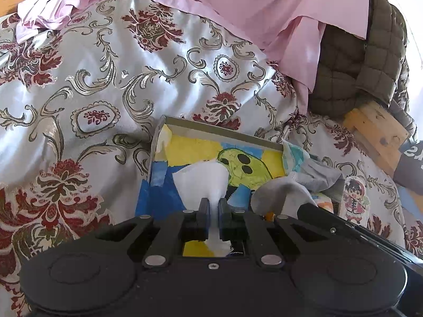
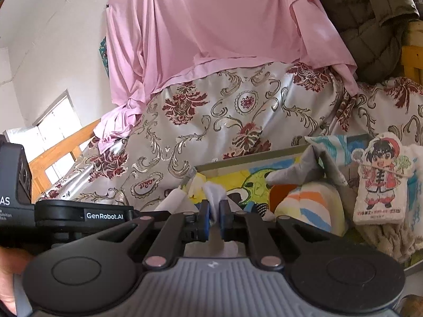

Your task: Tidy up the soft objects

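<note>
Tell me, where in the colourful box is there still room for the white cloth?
The left half of the shallow cardboard box is free: its painted yellow-and-blue bottom shows bare between the left wall and the green cartoon face. The right end is crowded with grey socks and a striped orange-and-blue one. Both hand-held grippers pinch the white cloth over that bare side.

White walls [image 2: 53, 39], a bright window [image 2: 56, 121] beside a wooden bed frame [image 2: 66, 145], floral bedspread [image 1: 119, 79] in daylight

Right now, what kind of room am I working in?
Most likely a bedroom. A floral satin bedspread covers a bed with a wooden frame, a pink sheet is draped behind it, and a quilted olive jacket lies at one end.
</note>
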Tool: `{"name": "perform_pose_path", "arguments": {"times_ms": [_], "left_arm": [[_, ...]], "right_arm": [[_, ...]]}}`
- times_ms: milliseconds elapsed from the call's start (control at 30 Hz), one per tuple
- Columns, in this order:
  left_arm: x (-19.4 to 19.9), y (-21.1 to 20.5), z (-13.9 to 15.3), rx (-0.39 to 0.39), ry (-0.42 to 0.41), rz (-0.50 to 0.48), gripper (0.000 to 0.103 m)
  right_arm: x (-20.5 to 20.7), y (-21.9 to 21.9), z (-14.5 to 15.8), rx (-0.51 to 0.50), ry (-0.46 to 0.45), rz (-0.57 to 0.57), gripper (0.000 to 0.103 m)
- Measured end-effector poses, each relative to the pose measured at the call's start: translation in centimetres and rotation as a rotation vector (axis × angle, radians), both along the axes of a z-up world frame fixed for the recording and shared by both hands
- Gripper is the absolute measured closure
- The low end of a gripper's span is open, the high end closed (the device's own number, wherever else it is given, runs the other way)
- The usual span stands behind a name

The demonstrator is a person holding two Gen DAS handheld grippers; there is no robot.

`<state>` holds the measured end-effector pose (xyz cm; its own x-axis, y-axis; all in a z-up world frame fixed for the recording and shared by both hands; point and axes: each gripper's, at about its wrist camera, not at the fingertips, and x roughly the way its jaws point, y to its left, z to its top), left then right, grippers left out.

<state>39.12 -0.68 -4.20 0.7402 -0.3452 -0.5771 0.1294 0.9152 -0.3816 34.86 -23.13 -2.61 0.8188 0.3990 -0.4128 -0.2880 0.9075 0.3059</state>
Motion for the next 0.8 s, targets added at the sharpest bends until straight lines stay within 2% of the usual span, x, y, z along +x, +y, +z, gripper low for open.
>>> {"name": "perform_pose_path", "arguments": {"times_ms": [300, 433, 500, 567, 667, 800], "left_arm": [[0.0, -0.1, -0.9, 0.028, 0.032, 0.001, 0.095], [-0.1, -0.1, -1.1, 0.032, 0.035, 0.003, 0.088], [-0.1, -0.1, -1.1, 0.031, 0.037, 0.003, 0.085], [-0.1, -0.1, -1.1, 0.026, 0.036, 0.003, 0.085], [-0.3, 0.0, -1.0, 0.022, 0.036, 0.011, 0.071], [-1.0, 0.2, -0.7, 0.007, 0.026, 0.038, 0.048]], "right_arm": [[0.1, 0.2, -0.2, -0.017, 0.017, 0.001, 0.09], [0.1, 0.2, -0.3, -0.025, 0.021, 0.0, 0.087], [0.1, 0.3, -0.2, -0.031, 0.025, -0.002, 0.084], [0.1, 0.3, -0.2, -0.036, 0.027, -0.005, 0.075], [0.1, 0.2, 0.0, -0.038, 0.029, -0.006, 0.066], [-0.5, 0.2, 0.7, -0.05, 0.021, 0.0, 0.052]]}}
